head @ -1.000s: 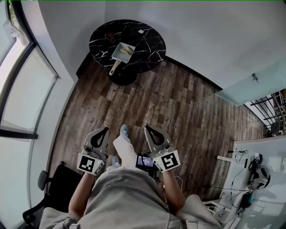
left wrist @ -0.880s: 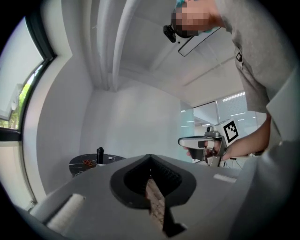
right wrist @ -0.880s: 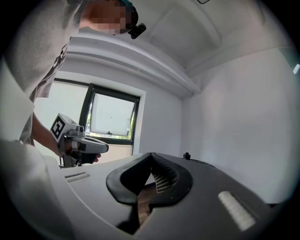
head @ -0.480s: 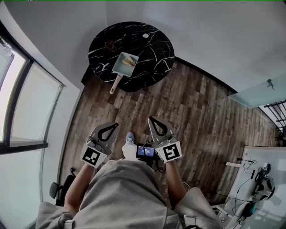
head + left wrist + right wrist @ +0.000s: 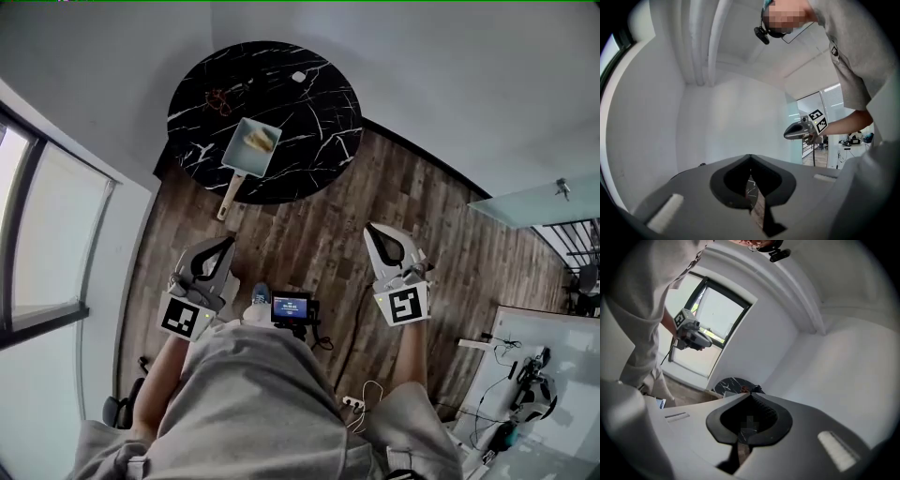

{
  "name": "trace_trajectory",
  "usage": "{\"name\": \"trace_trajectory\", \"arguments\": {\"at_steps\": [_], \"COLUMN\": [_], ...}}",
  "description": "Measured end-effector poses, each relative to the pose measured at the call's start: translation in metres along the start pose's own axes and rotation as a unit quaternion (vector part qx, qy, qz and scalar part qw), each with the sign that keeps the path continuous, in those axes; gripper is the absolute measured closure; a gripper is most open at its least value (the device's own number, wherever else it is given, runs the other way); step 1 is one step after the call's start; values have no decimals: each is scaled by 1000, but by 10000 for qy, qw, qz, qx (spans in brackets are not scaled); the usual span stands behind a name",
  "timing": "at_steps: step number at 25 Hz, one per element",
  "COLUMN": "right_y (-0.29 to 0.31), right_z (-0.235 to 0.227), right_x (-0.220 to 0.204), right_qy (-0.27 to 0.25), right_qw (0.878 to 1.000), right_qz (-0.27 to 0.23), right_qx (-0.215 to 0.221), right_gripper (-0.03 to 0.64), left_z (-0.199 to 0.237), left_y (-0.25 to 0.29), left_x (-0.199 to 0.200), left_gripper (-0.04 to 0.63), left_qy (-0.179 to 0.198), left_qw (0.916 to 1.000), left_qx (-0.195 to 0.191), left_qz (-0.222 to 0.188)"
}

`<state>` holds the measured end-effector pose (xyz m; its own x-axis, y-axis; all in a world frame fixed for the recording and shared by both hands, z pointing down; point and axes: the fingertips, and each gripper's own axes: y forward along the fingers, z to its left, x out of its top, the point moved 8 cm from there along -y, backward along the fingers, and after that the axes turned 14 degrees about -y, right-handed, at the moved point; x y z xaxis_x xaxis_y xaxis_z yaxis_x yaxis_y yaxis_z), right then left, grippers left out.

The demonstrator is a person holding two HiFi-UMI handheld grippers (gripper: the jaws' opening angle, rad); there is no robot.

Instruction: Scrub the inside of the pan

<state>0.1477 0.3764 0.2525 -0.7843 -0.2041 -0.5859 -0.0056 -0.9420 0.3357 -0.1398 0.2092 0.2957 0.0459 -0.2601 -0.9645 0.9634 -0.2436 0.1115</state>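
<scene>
As pan (image 5: 251, 148) sits on table (image 5: 314, 108), L hand-held gripper (image 5: 225, 246), R hand-held gripper (image 5: 373, 232) closed, empty.

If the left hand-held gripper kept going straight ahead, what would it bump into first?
Probably the near edge of the round black table, beside the pan handle sticking out over it. Only floor lies between the left hand-held gripper and it, though heights are hard to judge.

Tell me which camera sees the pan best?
The head view: the pan shows from above, handle included, on the table. The right gripper view shows the table far off, pan unclear; the left gripper view shows no pan.
</scene>
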Motion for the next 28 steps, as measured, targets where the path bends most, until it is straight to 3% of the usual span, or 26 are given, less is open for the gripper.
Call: {"name": "trace_trajectory", "arguments": {"at_steps": [3, 7, 9, 11, 13, 19, 24, 28], "right_y": [24, 100, 140, 174, 199, 249, 300, 350], "right_z": [-18, 27, 59, 78, 84, 65, 59, 71], "right_x": [-5, 14, 34, 54, 68, 49, 4, -43], "right_qy": [-316, 993, 1979, 2929, 3298, 3055, 2879, 2466], "right_qw": [9978, 9943, 9764, 9472, 9342, 9499, 9550, 9609], "right_qz": [495, 134, -314, -753, -919, -537, -445, -395], "right_qx": [292, -366, -806, -1068, -1007, -392, 561, 1195], "right_gripper": [604, 604, 603, 604, 603, 589, 576, 548], "left_z": [30, 79, 107, 132, 152, 188, 193, 194], "left_y": [26, 58, 69, 79, 85, 104, 129, 146], "left_x": [7, 16, 22, 25, 24, -14, -60, -95], "left_gripper": [600, 600, 600, 600, 600, 598, 593, 558], "left_qy": [139, 31, -56, -133, -138, -327, -778, -736], "left_qw": [9996, 9997, 9997, 9996, 9993, 9981, 9931, 9924], "left_qx": [-217, -211, -170, -207, -324, -384, -547, -82], "left_qz": [-62, -106, -148, -161, -85, 343, 689, 981]}}
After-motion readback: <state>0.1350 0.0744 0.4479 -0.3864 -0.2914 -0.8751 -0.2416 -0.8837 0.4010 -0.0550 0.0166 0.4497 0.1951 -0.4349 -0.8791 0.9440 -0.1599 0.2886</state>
